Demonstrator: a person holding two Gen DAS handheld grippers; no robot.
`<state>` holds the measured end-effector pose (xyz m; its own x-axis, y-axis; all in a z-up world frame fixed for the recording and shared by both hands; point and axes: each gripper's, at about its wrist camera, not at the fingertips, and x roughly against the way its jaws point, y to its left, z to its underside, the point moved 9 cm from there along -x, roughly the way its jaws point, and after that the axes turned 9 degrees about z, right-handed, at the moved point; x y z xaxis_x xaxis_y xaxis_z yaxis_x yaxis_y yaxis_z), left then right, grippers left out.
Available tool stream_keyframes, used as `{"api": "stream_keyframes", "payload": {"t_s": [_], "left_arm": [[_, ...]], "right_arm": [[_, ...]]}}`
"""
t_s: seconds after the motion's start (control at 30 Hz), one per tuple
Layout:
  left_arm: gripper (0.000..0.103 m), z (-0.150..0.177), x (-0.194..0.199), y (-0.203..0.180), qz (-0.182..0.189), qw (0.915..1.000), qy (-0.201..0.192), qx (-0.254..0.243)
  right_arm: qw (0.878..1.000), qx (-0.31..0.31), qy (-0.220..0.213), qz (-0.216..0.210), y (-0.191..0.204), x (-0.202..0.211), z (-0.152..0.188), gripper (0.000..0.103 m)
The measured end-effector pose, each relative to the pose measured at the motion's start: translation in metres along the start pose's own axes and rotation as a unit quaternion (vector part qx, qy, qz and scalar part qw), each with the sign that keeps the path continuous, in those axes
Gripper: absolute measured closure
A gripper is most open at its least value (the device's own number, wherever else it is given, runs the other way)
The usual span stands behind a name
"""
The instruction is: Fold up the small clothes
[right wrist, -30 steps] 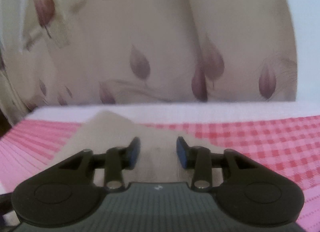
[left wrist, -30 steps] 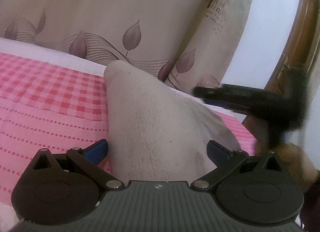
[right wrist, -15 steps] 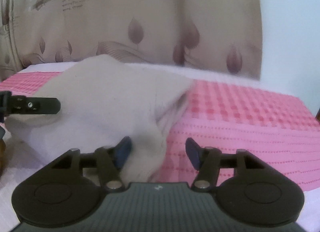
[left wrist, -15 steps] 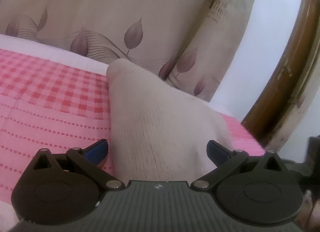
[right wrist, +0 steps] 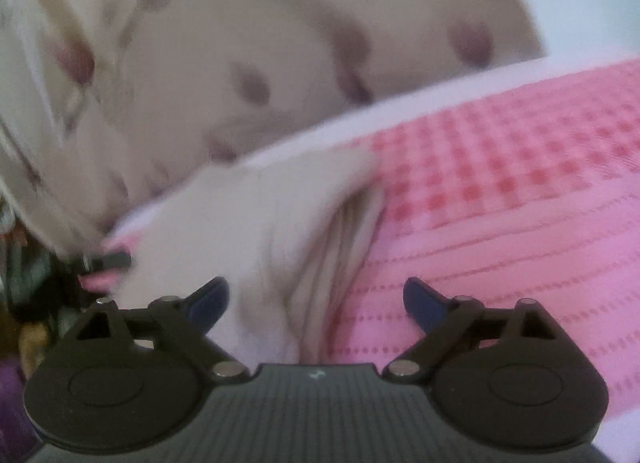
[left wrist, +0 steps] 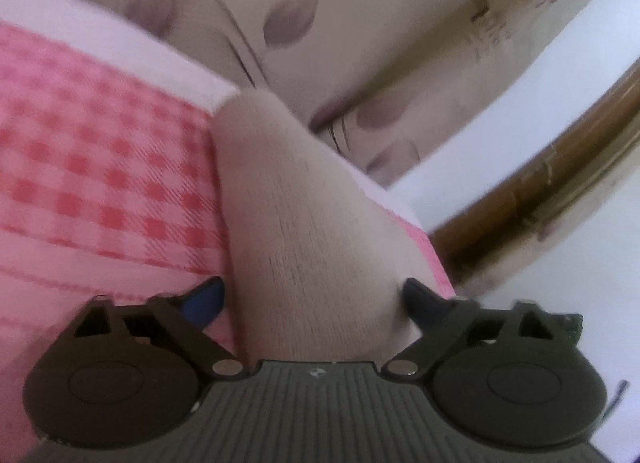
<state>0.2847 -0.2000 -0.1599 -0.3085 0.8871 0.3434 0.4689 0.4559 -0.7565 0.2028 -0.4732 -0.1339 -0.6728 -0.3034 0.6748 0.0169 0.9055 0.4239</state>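
Both views have swung since half a second ago: the left tool (left wrist: 312,299) now tilts so the bed's edge runs diagonally, and the right tool (right wrist: 316,299) has spread its fingers wider and rolled so the pink bedcover (right wrist: 520,223) slopes up to the right. Seen from the left wrist, the left tool points forward and low over the bed, its two fingers set wide apart on either side of a cream knitted garment (left wrist: 296,231), which rises between them as a ridge; the right-hand finger touches the cloth, the blue-padded left one sits just beside it, so nothing is clamped. Pink checked bedcover (left wrist: 92,167) lies to the left of the garment. Behind are a beige leaf-print curtain (left wrist: 360,43), a white wall and a brown wooden frame (left wrist: 552,191). Seen from the right wrist, blurred, the right tool is wide and holds nothing; the garment (right wrist: 260,231) lies bunched with folds in front of its left finger, resting on the bedcover near the bed's far edge, with the curtain (right wrist: 240,43) beyond
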Motion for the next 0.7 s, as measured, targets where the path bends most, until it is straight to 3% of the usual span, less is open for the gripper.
{"api": "stream_keyframes", "payload": {"t_s": [0.07, 0.1, 0.13, 0.17, 0.23, 0.3, 0.43, 0.7], "left_arm": [[0.024, 0.001, -0.008, -0.002, 0.001, 0.9996, 0.009, -0.026], [0.027, 0.001, -0.012, -0.003, -0.001, 0.9993, 0.012, -0.036], [0.03, 0.001, -0.015, -0.003, -0.003, 0.9991, 0.01, -0.04], [0.036, 0.002, -0.018, -0.003, -0.001, 0.9993, 0.007, -0.037], [0.042, 0.0, -0.019, 0.0, 0.001, 0.9997, -0.001, -0.025], [0.045, 0.002, -0.017, 0.0, 0.0, 0.9997, -0.007, -0.022], [0.048, 0.004, -0.006, -0.012, -0.012, 0.9991, -0.021, -0.035], [0.048, 0.005, 0.048, -0.058, -0.017, 0.9955, -0.046, -0.081]], "right_arm": [[0.999, 0.039, 0.002, 0.002, 0.014, -0.011, -0.003, 0.016], [0.999, 0.048, 0.007, -0.007, 0.021, -0.016, -0.004, 0.028], [0.998, 0.053, 0.014, -0.017, 0.028, -0.022, -0.004, 0.028], [0.998, 0.053, 0.014, -0.022, 0.033, -0.028, -0.006, 0.029], [0.998, 0.052, 0.016, -0.034, 0.04, -0.037, -0.01, 0.044], [0.998, 0.029, 0.013, -0.05, 0.044, -0.04, -0.012, 0.05], [0.998, 0.02, -0.007, -0.051, 0.05, -0.028, -0.009, 0.056], [0.997, -0.011, -0.029, -0.076, 0.086, 0.001, -0.009, 0.057]]}}
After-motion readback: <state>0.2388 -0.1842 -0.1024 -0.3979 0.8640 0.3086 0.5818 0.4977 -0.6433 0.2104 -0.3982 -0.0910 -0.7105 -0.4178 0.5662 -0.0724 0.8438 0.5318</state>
